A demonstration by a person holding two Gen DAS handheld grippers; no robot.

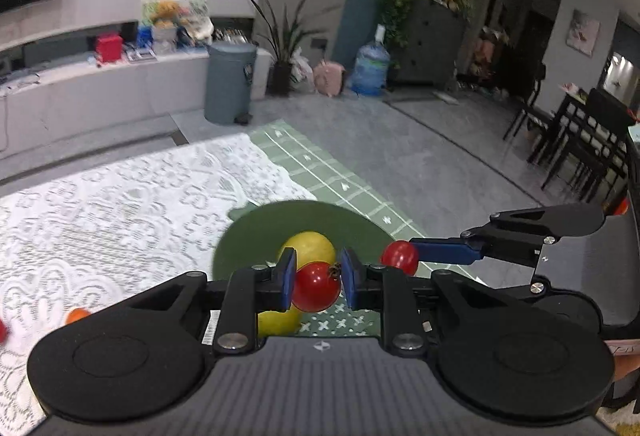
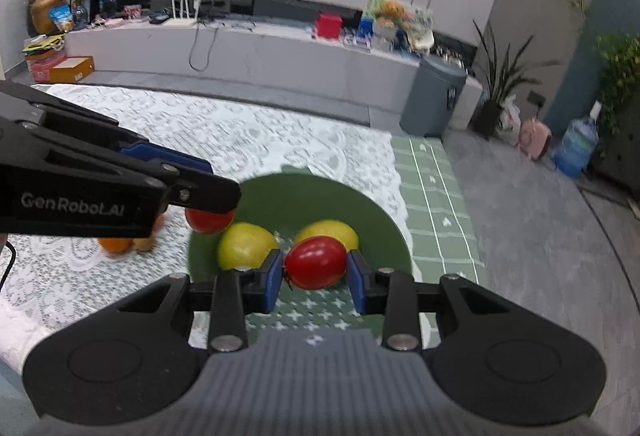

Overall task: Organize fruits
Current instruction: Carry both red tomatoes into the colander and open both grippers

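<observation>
Over the green plate (image 2: 304,196) I hold both grippers, each pinching a red cherry tomato. My left gripper (image 1: 318,278) has its blue pads pressed against the sides of one red tomato (image 1: 316,286), lifted above the plate with two yellow fruits behind and below it. My right gripper (image 2: 314,270) grips a second red tomato (image 2: 316,262) the same way, its pads tight on either side.

In the right wrist view my left gripper comes in from the left edge, its tomato just visible under the black finger tip at the near-left rim of the plate. On the plate lie two yellow fruits: the left yellow fruit (image 2: 246,246) and the right yellow fruit (image 2: 334,230), near each other; the held tomato hides whether they touch.

The plate sits at the edge of a white lace cloth (image 2: 240,140), partly over a green checked mat (image 2: 432,204). Beside the plate, on the lace, lies an orange fruit (image 2: 116,245); it is blurred and half hidden by my left gripper, so it may be more than one.
</observation>
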